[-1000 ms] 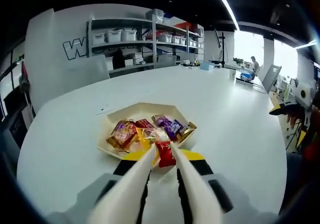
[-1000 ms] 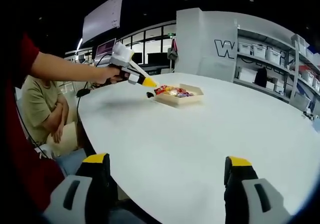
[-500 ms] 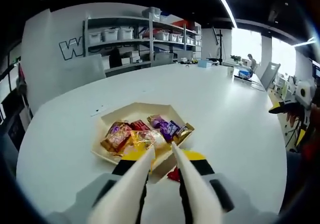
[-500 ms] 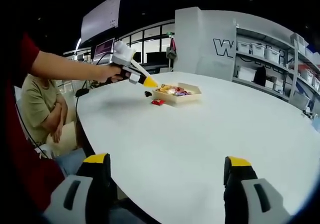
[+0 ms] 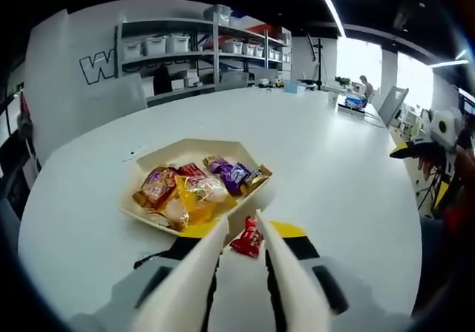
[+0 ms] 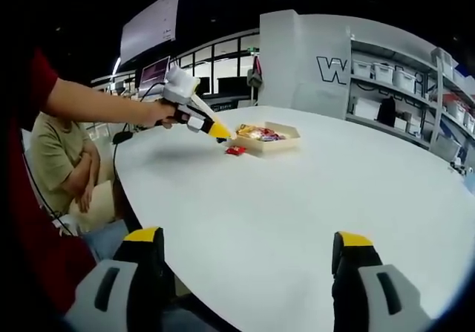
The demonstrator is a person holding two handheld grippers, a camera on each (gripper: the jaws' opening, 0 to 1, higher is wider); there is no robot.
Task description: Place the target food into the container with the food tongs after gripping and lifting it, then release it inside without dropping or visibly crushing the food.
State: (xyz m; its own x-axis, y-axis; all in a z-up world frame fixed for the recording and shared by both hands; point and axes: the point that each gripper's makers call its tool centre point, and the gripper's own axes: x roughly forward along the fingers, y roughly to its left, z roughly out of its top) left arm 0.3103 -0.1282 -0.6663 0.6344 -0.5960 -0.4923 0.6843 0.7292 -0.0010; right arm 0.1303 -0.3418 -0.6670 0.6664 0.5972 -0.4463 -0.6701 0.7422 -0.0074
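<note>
Red wrapped candy (image 5: 247, 238) lies on the white table (image 5: 349, 168) at lower centre of the left gripper view, just outside the near wall of the beige tray (image 5: 152, 170) of wrapped sweets, between the cream tong tips of the left gripper (image 5: 242, 227). Tips are slightly apart; they look not to be clamping it, hard to confirm. Right gripper (image 6: 245, 261), bottom of the right gripper view, spread wide, holding nothing.
</note>
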